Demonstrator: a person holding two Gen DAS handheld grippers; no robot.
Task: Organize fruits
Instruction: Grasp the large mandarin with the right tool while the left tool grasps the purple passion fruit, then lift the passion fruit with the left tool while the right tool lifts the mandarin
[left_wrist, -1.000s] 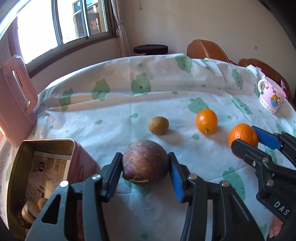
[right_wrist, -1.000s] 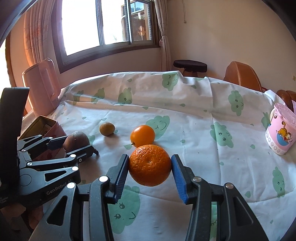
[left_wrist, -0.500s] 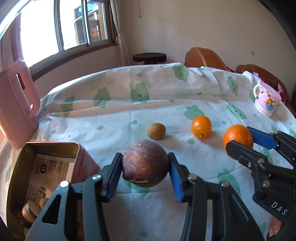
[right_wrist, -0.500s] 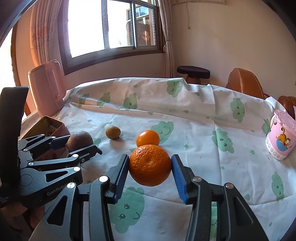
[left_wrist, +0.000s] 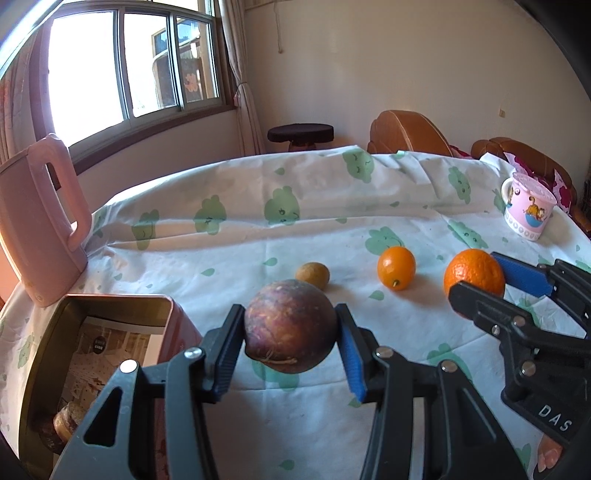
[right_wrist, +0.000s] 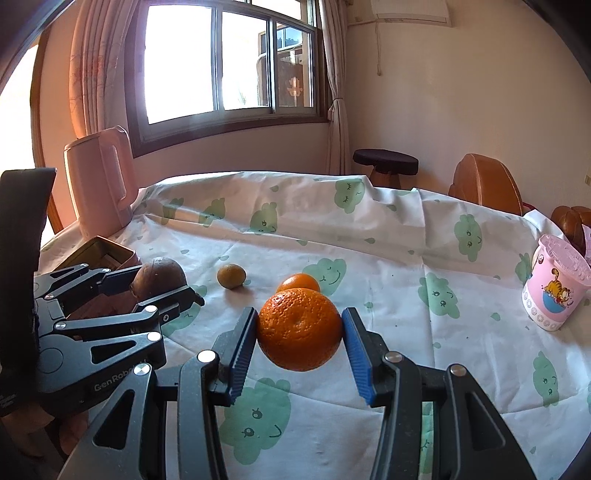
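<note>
My left gripper (left_wrist: 290, 334) is shut on a dark purple-brown round fruit (left_wrist: 290, 325) and holds it above the tablecloth, just right of an open pink tin (left_wrist: 44, 354). My right gripper (right_wrist: 299, 339) is shut on a large orange (right_wrist: 299, 328), also lifted off the cloth; it shows in the left wrist view (left_wrist: 474, 277). A smaller orange (left_wrist: 396, 267) and a small brownish-green fruit (left_wrist: 312, 275) lie on the cloth beyond both grippers. The tin holds a few dark items at its near end.
A pink kettle (left_wrist: 40, 225) stands at the far left of the table. A pink cartoon mug (left_wrist: 528, 206) stands at the far right. The white cloth with green prints (left_wrist: 332, 206) covers the table. Brown chairs (left_wrist: 406, 133) and a stool (left_wrist: 300, 133) stand behind.
Both grippers have risen and tilted up, each keeping its fruit; more of the wall and window shows. The fruits on the cloth have not moved.
</note>
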